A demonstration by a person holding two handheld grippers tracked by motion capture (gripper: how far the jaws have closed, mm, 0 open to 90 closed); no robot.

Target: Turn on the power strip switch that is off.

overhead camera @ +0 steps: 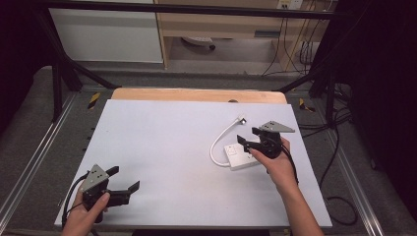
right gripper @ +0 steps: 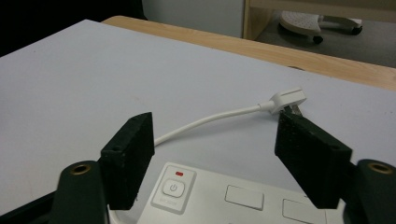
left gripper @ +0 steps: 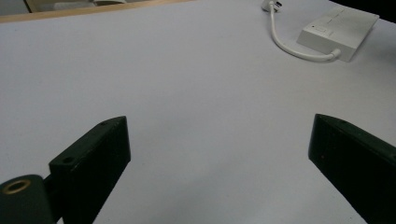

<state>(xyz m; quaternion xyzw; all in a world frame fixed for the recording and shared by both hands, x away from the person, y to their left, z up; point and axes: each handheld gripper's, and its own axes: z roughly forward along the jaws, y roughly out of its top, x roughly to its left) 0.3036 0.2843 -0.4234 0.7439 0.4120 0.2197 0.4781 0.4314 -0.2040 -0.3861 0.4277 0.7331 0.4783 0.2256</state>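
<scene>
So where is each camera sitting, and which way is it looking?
High view: above the person's side, looking forward and down on the white table; both forearms, left gripper and right gripper show.
Left gripper view: rides the left gripper, looking low across the table toward the flat white plastic power strip; its two black jaws stand wide apart.
Right gripper view: rides the right gripper, over the power strip's switch end, facing its white plug.
All three share the power strip and its curved white cord.
</scene>
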